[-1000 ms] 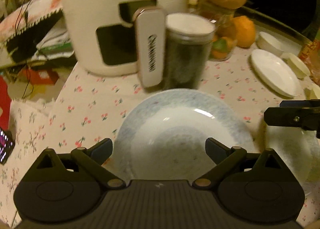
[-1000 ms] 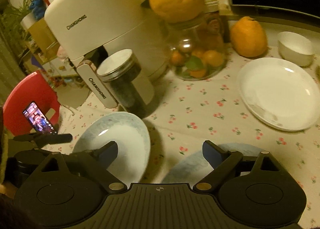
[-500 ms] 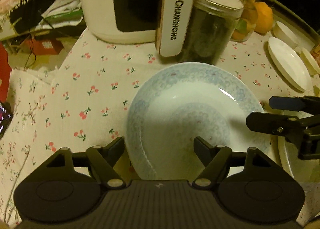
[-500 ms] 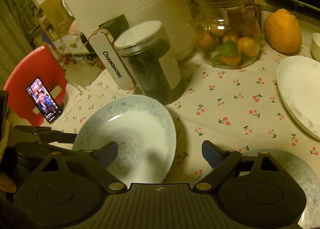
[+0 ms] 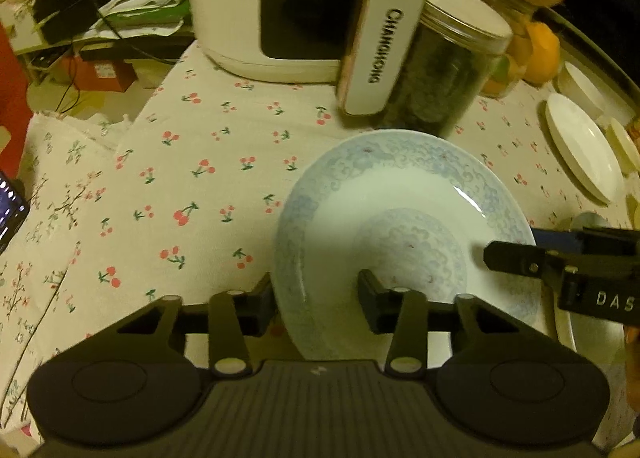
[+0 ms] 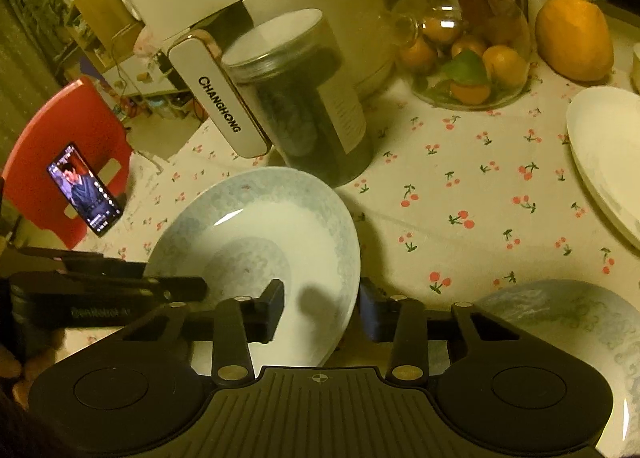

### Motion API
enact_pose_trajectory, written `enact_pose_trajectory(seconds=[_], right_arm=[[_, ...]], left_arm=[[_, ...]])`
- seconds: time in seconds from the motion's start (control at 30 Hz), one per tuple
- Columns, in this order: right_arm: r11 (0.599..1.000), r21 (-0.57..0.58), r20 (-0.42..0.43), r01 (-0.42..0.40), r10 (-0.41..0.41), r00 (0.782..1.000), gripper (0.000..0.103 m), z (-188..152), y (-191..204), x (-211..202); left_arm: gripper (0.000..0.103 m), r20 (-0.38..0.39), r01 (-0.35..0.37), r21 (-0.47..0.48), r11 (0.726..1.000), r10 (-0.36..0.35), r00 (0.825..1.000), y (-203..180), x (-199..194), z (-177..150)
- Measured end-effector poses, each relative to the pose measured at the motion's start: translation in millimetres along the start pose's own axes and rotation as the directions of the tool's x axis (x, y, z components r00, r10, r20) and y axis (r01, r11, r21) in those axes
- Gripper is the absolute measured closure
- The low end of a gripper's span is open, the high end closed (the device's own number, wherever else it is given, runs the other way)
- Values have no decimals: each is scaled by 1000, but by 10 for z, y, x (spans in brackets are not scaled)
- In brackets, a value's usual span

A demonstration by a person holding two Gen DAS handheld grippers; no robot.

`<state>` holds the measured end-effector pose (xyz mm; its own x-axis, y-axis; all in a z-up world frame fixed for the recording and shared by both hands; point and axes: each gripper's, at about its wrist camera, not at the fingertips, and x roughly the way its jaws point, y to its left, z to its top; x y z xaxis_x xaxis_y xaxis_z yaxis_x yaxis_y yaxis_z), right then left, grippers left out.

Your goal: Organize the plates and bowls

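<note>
Both grippers are working on the same blue-patterned plate (image 5: 404, 226), which is sitting near the front edge of the surface (image 5: 192, 186), w/ a cherry-print cloth under it. The plate looks tilted, its far rim raised toward the dark jar (image 5: 444, 86).

Left gripper (image 5: 318, 302): jaws closing, straddling the plate's left rim, one finger outside and one over the plate's inner face. Pads look close to or on the rim; can't tell if they're pressing yet.

Right gripper (image 6: 320, 308): jaws also closing, straddling the opposite rim, one finger inside the plate and the blue-padded one outside. Same here, contact can't be confirmed.

A 2nd blue-patterned plate (image 6: 568, 326) is lying flat just beside the first, toward the surface's front right corner, partly hidden by the right gripper body.

Further back on the right side a plain white plate (image 5: 580, 154) is resting, w/ a small white bowl (image 5: 580, 86) behind it near the back edge.

Behind the held plate the dark jar is standing next to a white appliance (image 5: 280, 6) w/ its handle sticking out. A glass jar of fruit (image 6: 464, 42) and a big yellow-orange fruit (image 6: 574, 38) are sitting toward the back. Off the surface's left edge, a phone (image 6: 84, 188) is lying on a red chair (image 6: 52, 146).
</note>
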<state>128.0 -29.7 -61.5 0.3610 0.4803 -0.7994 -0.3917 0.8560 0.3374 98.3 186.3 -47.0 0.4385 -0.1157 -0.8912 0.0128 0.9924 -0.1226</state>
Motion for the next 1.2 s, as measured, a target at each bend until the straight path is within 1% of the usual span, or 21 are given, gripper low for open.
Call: enact_pose_trajectory(seconds=[0.1, 0.2, 0.33, 0.5, 0.7, 0.9, 1.2], right_arm=[[1000, 17, -5, 3, -3, 1000, 70, 9, -20, -13], [1000, 17, -10, 4, -3, 1000, 71, 3, -28, -49], [1000, 29, 6, 1, -1, 1000, 71, -3, -46, -149], [997, 79, 43, -18, 15, 999, 71, 13, -131, -323], [990, 137, 62, -24, 16, 998, 72, 1, -240, -471], [985, 171, 73, -20, 7, 997, 72, -24, -349, -609], [977, 212, 89, -12, -7, 996, 72, -116, -508, -875]], left_arm=[[77, 6, -8, -5, 1000, 8, 1000, 24, -11, 0], [79, 11, -3, -8, 1000, 3, 1000, 25, -26, -2], [79, 31, 11, -6, 1000, -11, 999, 3, -75, 14], [81, 61, 44, -10, 999, -44, 997, -43, -162, 25], [82, 78, 85, -9, 996, -84, 993, -124, -229, 40], [82, 76, 136, -7, 991, -135, 988, -216, -274, 40], [82, 84, 187, 26, 982, -189, 979, -410, -340, 68]])
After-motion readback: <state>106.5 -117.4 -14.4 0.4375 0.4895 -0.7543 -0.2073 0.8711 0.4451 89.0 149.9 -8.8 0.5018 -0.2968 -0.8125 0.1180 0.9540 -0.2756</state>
